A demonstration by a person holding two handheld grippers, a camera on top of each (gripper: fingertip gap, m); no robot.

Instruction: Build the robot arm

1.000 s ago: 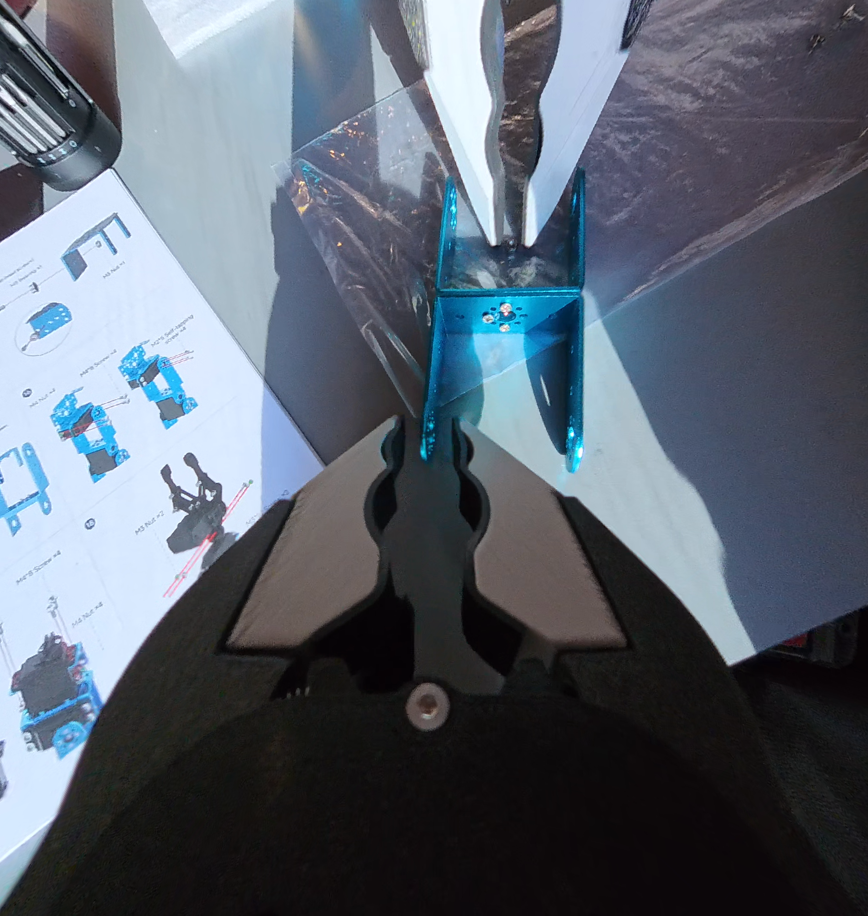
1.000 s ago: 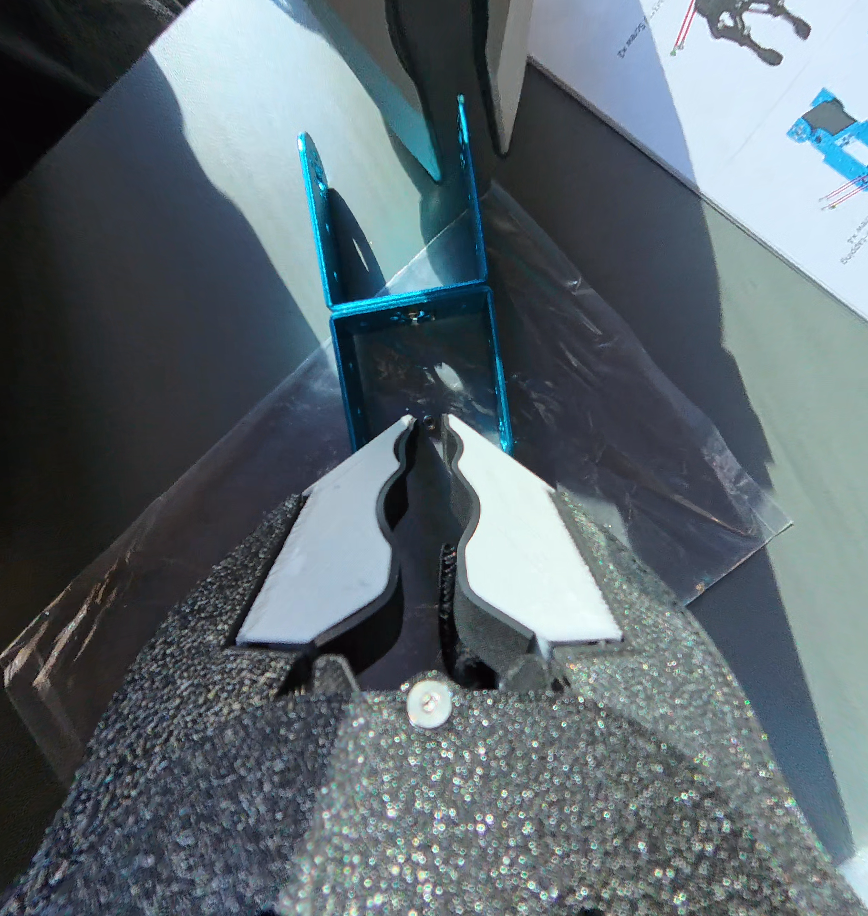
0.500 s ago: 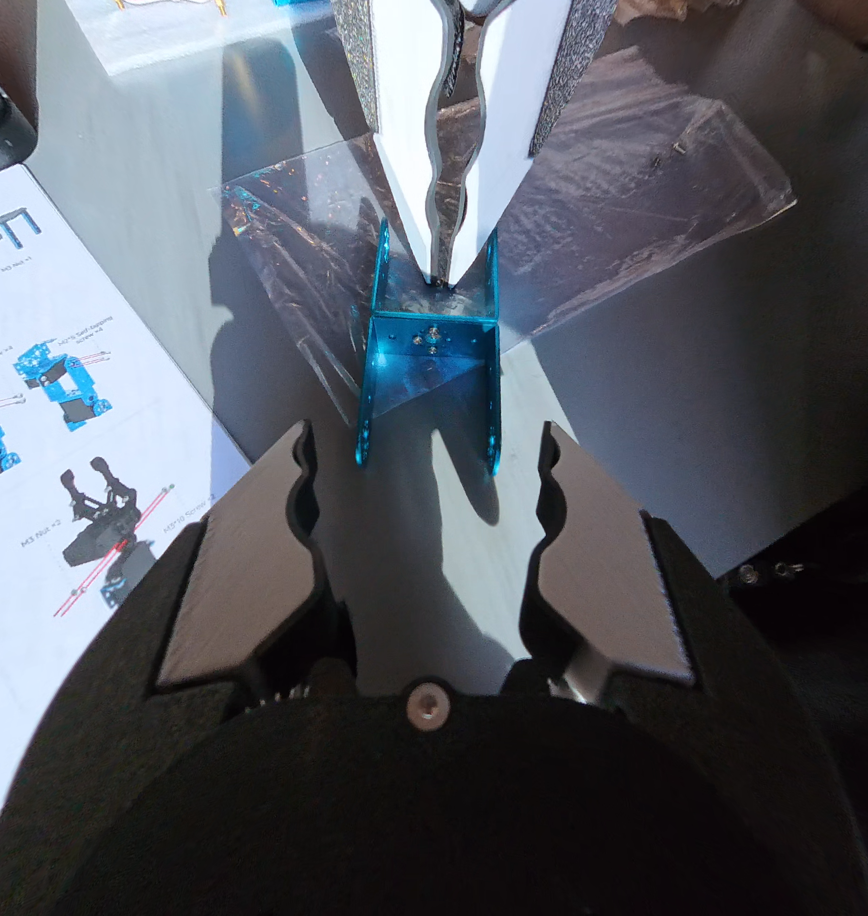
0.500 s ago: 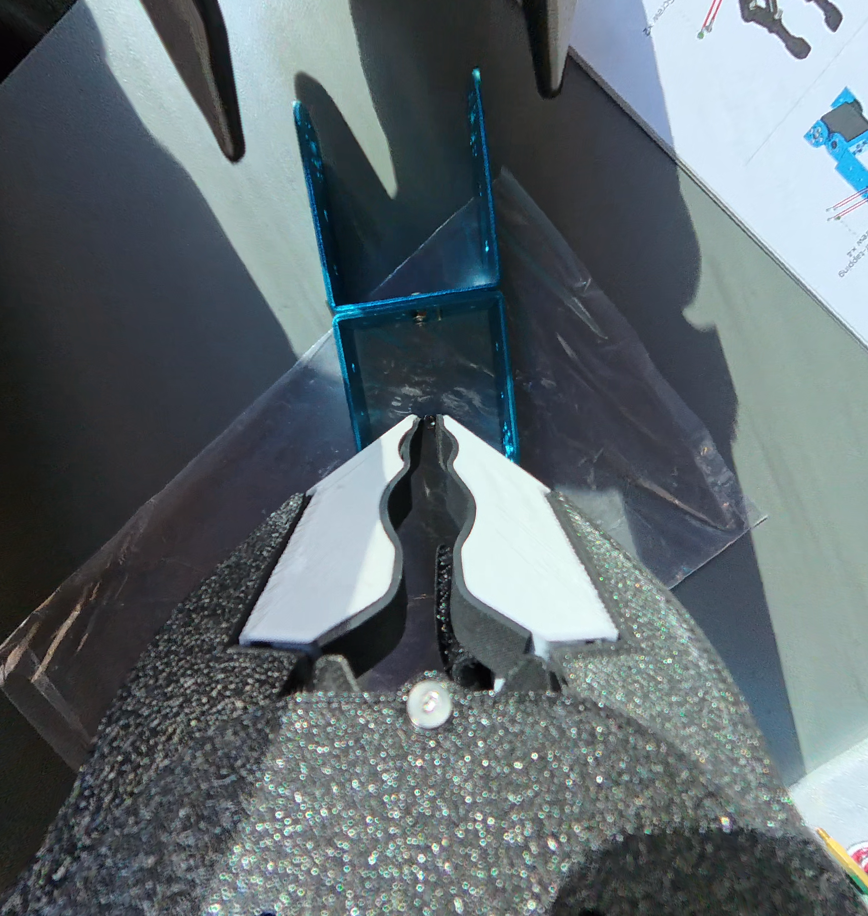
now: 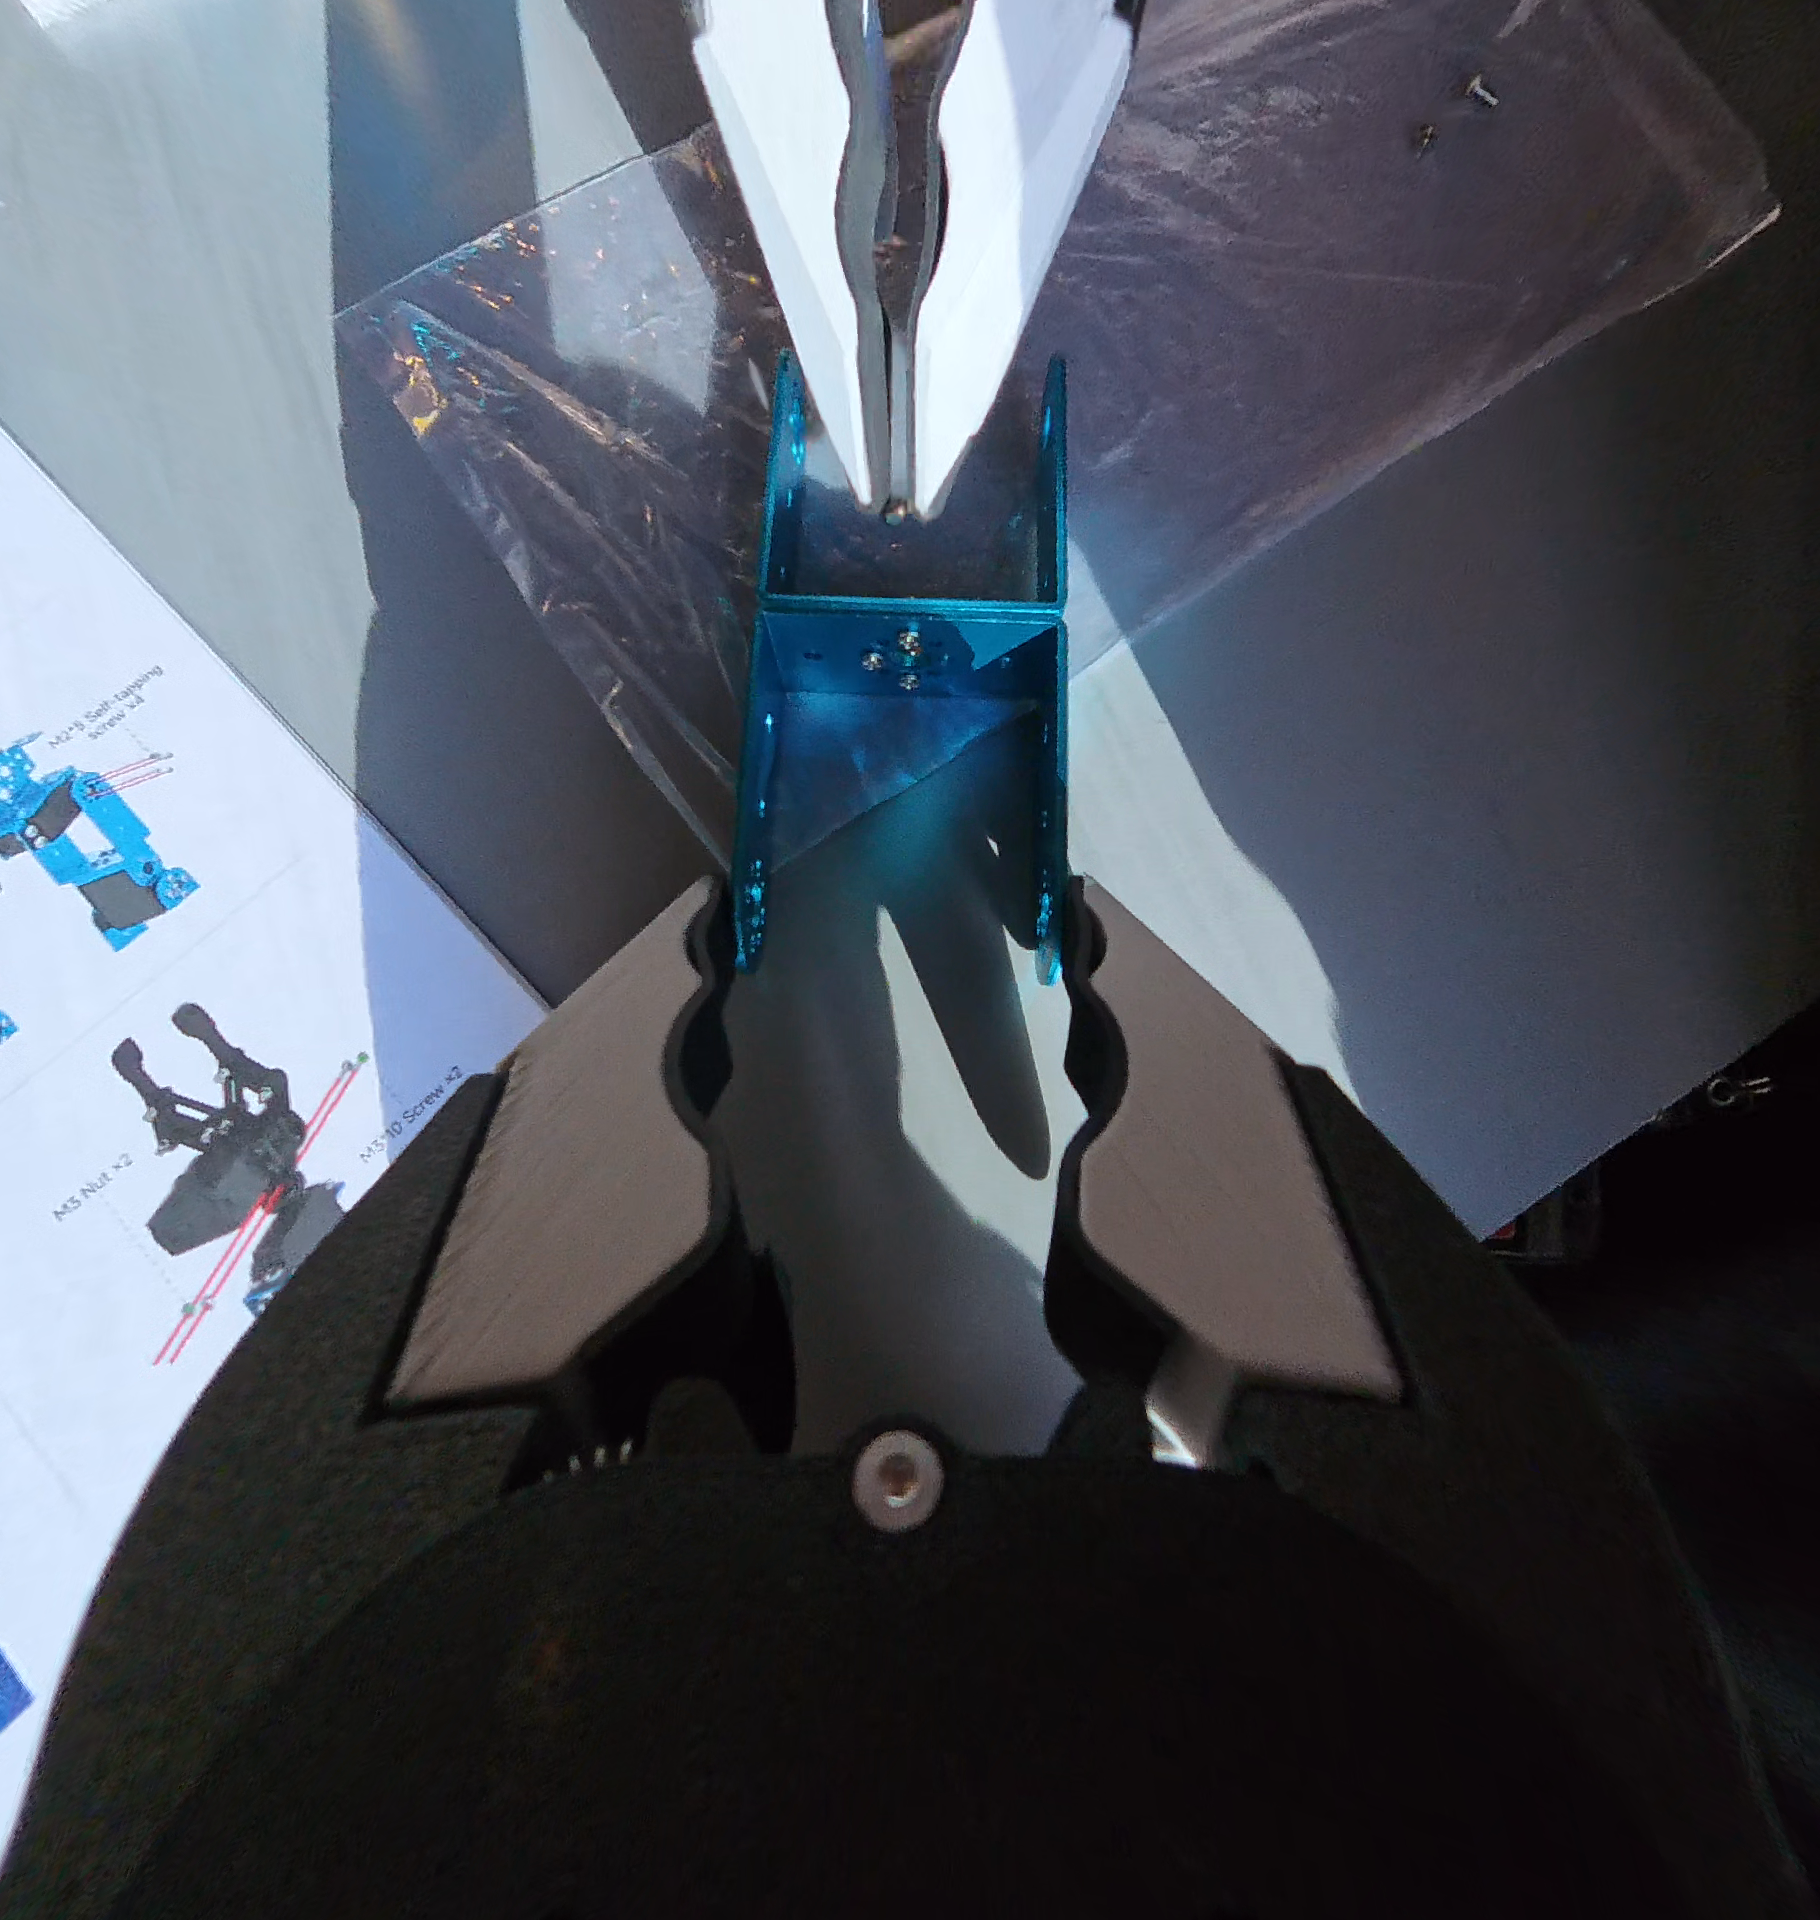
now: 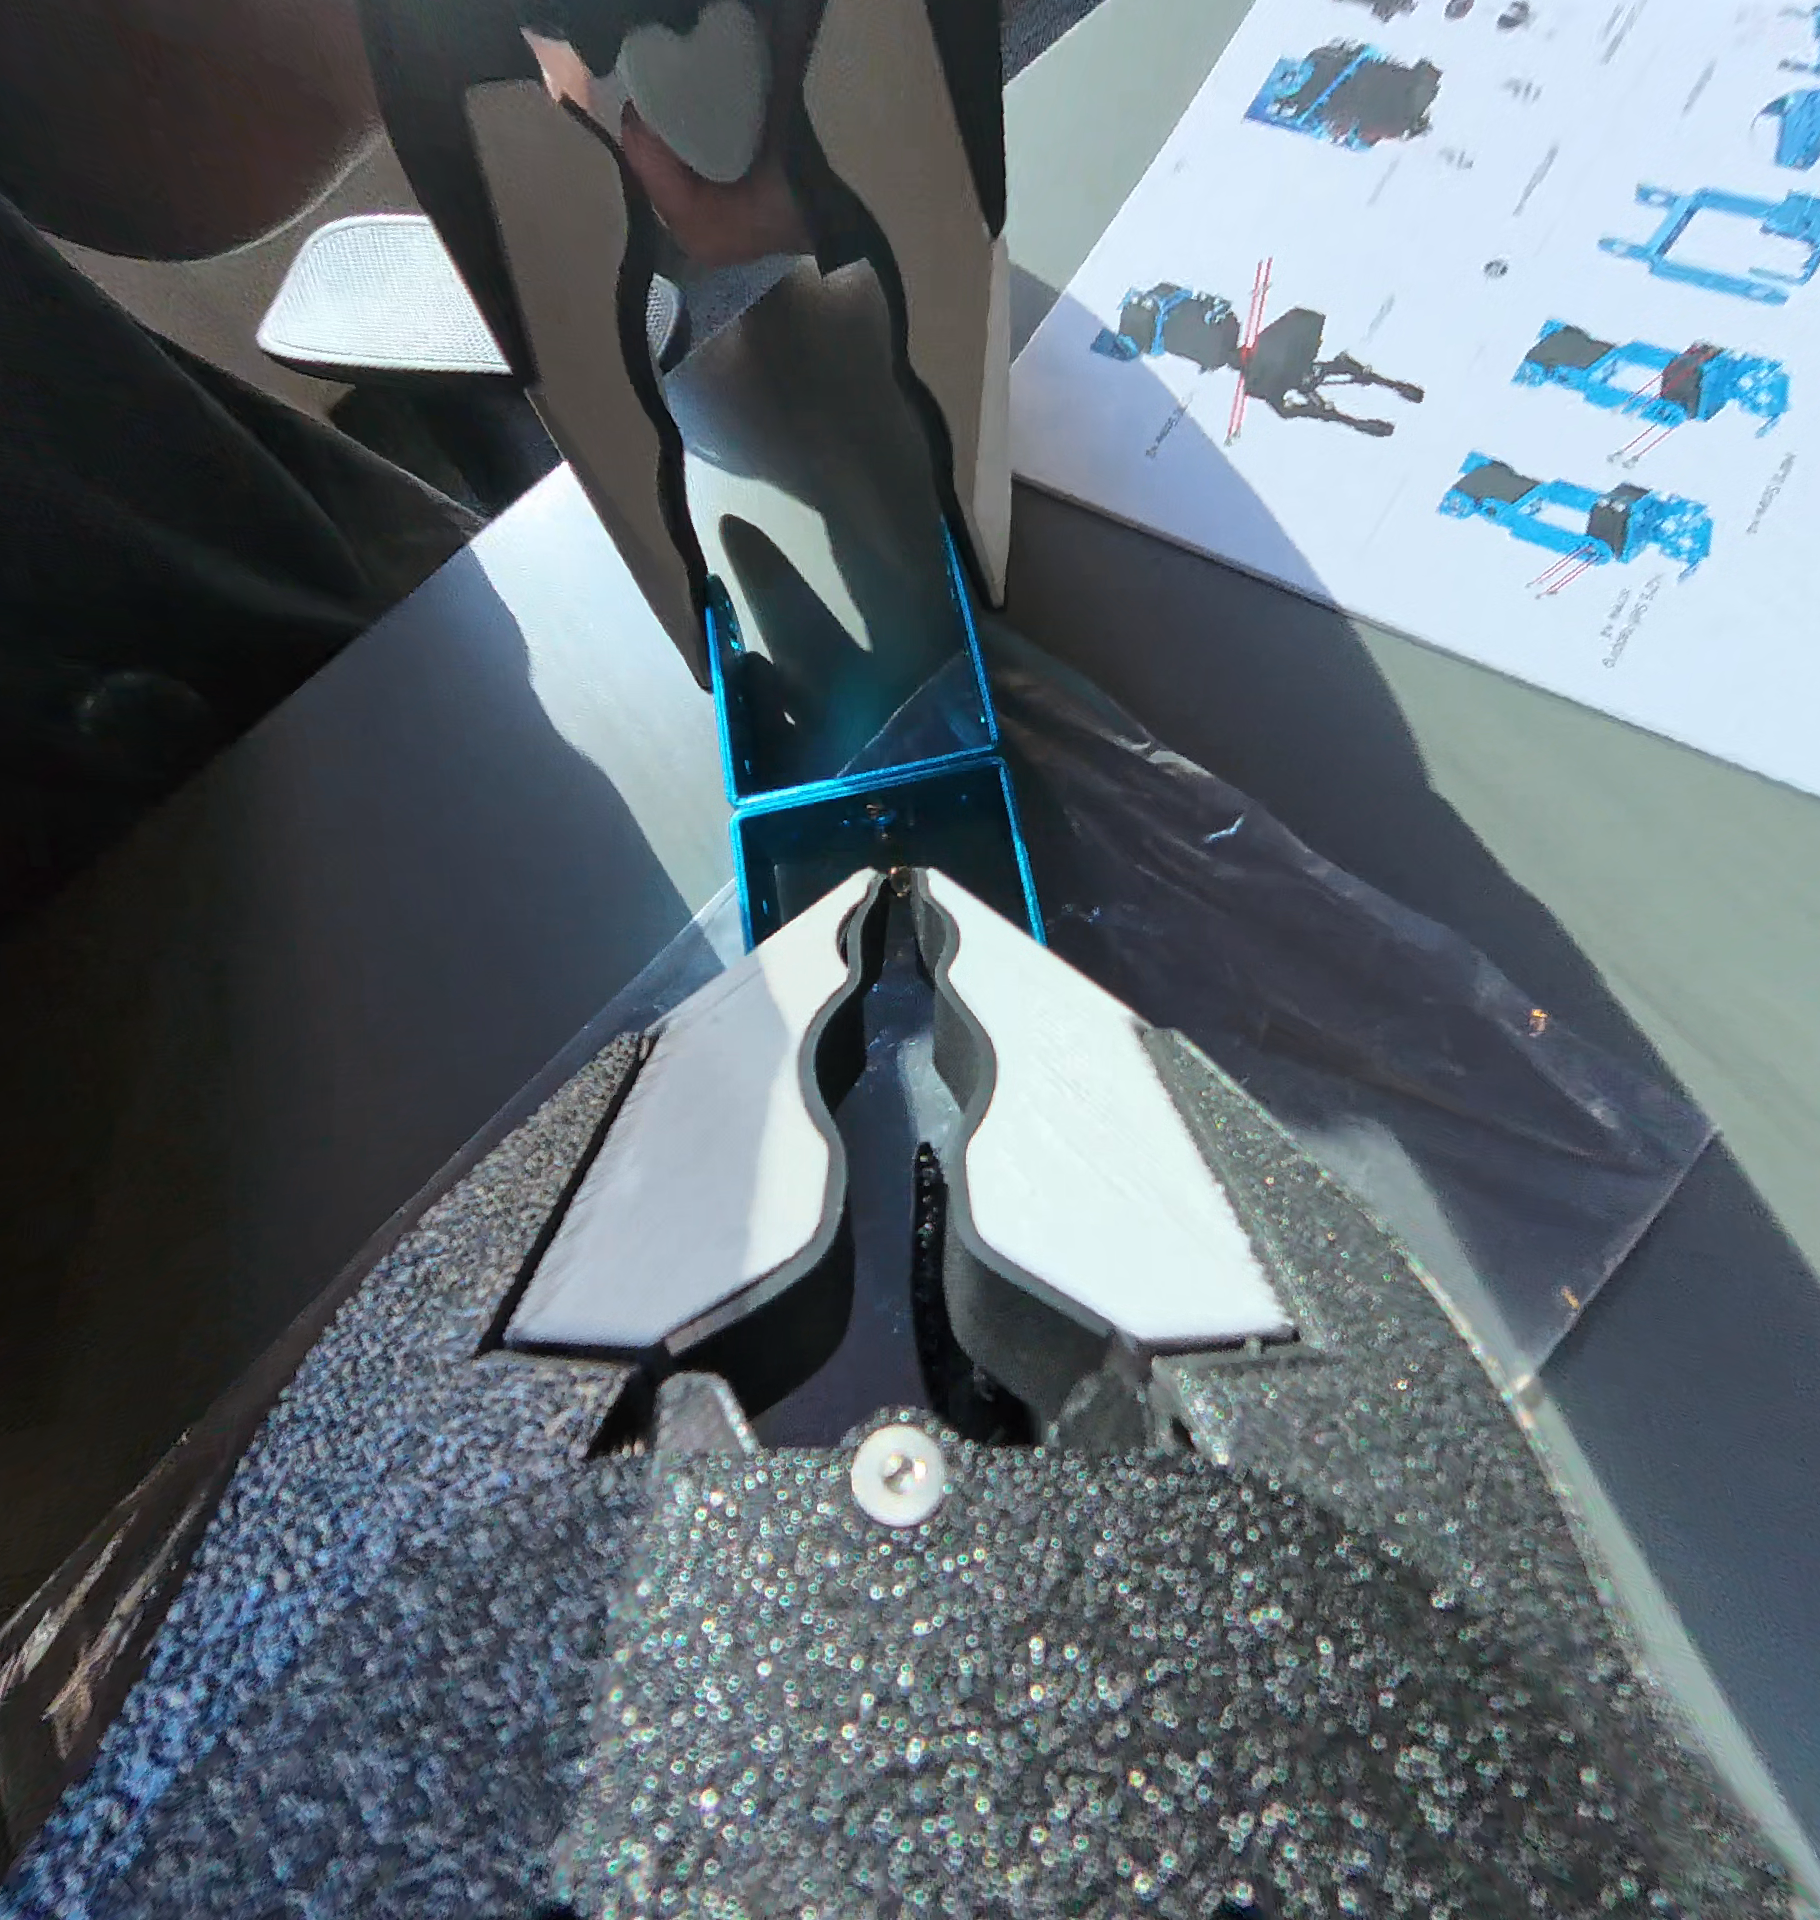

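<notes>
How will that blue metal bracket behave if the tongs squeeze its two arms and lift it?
The blue bracket looks like thin bent sheet metal, so probably stiff and light. Its glossy anodised arms may slip between the left tongs, whose open fingers flank them. It sits partly on a clear plastic sheet, so it could slide when nudged.

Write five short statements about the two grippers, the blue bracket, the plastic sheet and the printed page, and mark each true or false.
1. The left gripper straddles both side walls of the blue bracket. True.
2. The right gripper is wide open. False: its fingers are pinched on a small screw.
3. The bracket lies partly on a clear plastic sheet. True.
4. The instruction sheet covers the bracket. False: it lies beside it.
5. The bracket is red. False: it is blue.
</notes>
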